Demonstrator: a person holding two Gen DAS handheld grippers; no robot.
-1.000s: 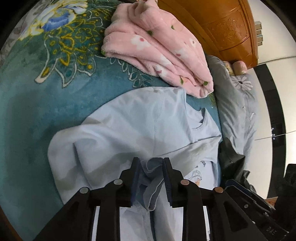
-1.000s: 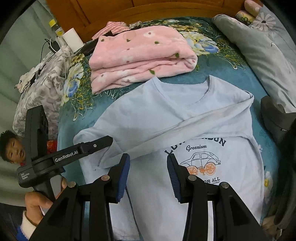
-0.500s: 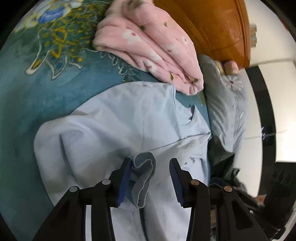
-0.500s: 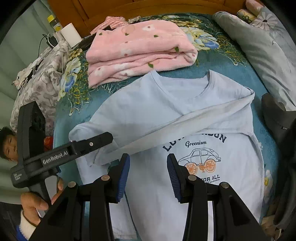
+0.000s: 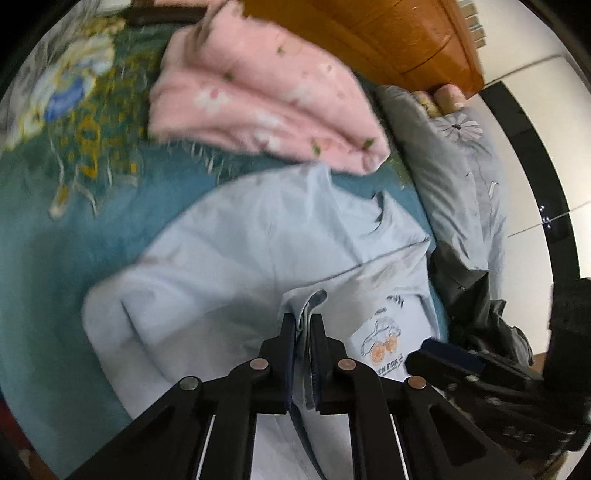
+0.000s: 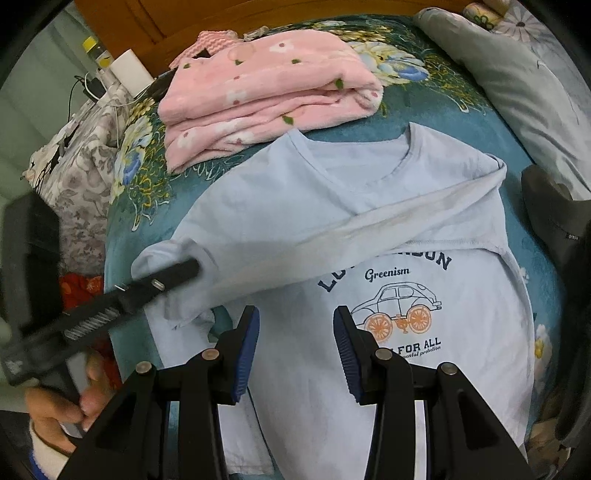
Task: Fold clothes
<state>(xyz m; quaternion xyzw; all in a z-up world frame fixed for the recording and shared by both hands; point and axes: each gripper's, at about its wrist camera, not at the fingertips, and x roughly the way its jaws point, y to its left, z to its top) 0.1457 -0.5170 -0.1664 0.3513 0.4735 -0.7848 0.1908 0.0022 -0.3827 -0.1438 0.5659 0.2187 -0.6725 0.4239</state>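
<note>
Left claw (image 5: 303,328) has reclamped the sleeve (image 5: 308,308) over the teal bedspread (image 5: 55,258)

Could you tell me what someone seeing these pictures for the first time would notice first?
Most likely the pale blue shirt spread over the middle of the teal flowered bedspread, with its orange-wheeled car print and one sleeve folded across the chest. Just behind it, near the wooden headboard, lies a folded pink blanket. The left claw is shut on a bunch of the shirt's cloth, while the right claw hovers open above the shirt.
</note>
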